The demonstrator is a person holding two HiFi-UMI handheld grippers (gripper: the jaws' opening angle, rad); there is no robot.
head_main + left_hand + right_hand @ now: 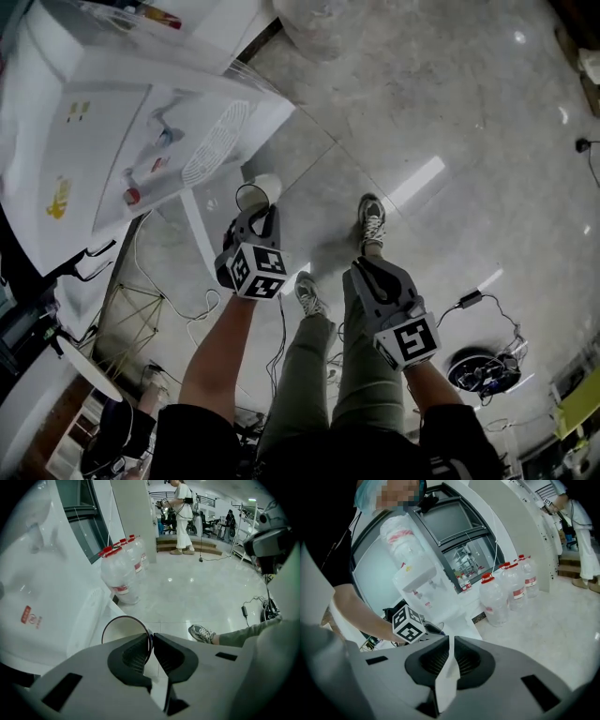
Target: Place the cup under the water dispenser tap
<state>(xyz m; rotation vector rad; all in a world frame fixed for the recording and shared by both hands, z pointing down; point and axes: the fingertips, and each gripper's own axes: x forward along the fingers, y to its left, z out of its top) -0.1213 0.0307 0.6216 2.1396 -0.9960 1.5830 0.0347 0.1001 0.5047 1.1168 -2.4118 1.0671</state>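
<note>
A: Which step is the person on?

B: Carrying, by the look of it. At the left stands the water dispenser (103, 141), with a blue tap (165, 136) and a red tap (132, 195) beside the drip grille (216, 141). The cup (261, 193) hangs in the air just off the dispenser's corner, under neither tap.

A: Held how?

B: The left gripper (255, 217) is clamped on the cup's rim, one jaw inside and one outside. Further right, the right gripper (370, 272) is closed to a sliver on nothing.

A: And the next move?

B: Likely swinging the cup over the grille, kept upright, and lining it up beneath one tap before letting go.

A: Counts?

B: One dispenser, two taps, one cup, two grippers. The spare bottles (506, 592) look like four, though they overlap.
</note>
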